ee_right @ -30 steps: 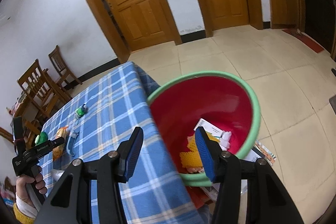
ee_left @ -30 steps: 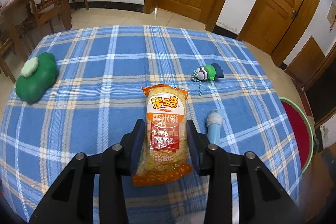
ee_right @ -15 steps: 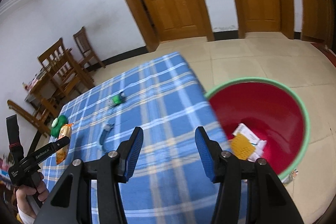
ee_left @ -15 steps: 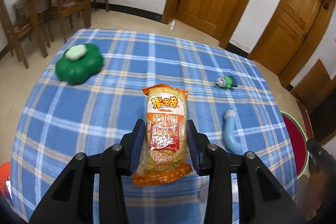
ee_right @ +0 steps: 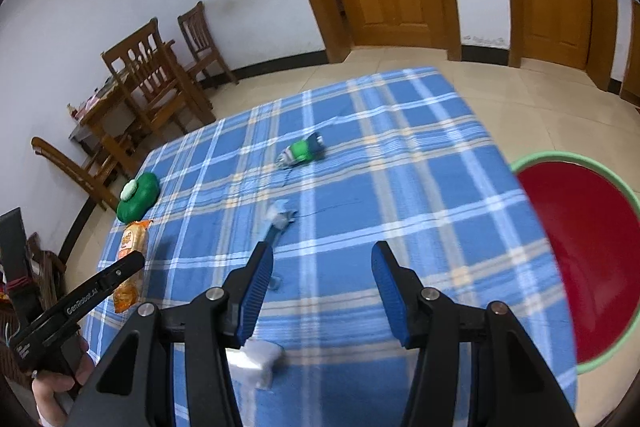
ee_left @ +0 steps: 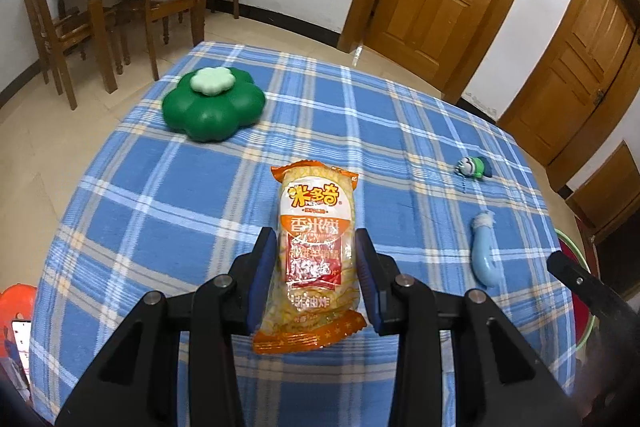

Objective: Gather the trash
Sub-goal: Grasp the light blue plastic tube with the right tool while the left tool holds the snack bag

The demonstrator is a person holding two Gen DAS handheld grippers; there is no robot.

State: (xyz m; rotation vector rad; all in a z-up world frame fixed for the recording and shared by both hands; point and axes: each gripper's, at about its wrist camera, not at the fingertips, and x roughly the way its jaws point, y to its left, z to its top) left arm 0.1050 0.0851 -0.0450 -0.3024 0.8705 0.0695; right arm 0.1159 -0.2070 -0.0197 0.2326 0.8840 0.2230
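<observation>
Blue plaid table [ee_left: 180,211]: left tongs [ee_left: 316,283] clamp an orange crinkly snack packet [ee_left: 314,259]; right tongs [ee_right: 322,291] hang parted beside the red green-rimmed bin [ee_right: 592,251].

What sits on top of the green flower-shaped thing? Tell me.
A pale green flower-shaped knob sits on top of the green flower-shaped container. Its inside and the checked tablecloth under it are covered.

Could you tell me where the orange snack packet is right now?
The orange snack packet sits between the left gripper fingers above the blue checked tablecloth, nearer than the green flower-shaped box.
</observation>
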